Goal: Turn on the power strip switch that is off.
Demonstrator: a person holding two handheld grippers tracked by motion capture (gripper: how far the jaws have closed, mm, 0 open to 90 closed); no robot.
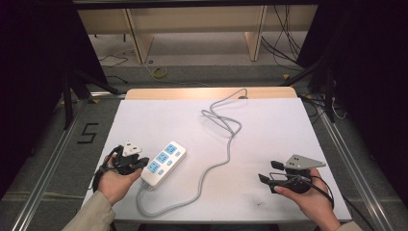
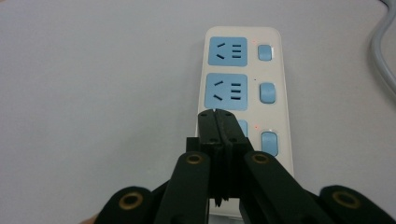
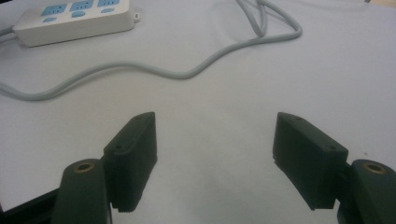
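Observation:
A white power strip [image 1: 163, 163] with three blue sockets and three blue switches lies left of centre on the white table [image 1: 269, 125]. In the left gripper view the power strip [image 2: 243, 70] runs straight ahead, with small red lights beside its far and near switches. My left gripper [image 1: 143, 166] is shut with nothing between its jaws. Its tips [image 2: 217, 114] sit over the nearest socket; whether they touch it I cannot tell. The grey cable [image 1: 226, 144] loops from the strip's near end toward the far edge. My right gripper [image 1: 268, 172] stands open at the right, above bare table [image 3: 215, 126].
The cable [image 3: 187, 72] snakes across the middle of the table, between my right gripper and the strip [image 3: 74, 18]. A wooden edge [image 1: 207, 93] borders the far side. Metal rails [image 1: 53, 159] flank the table, and loose wires lie on the floor [image 1: 284, 43] beyond.

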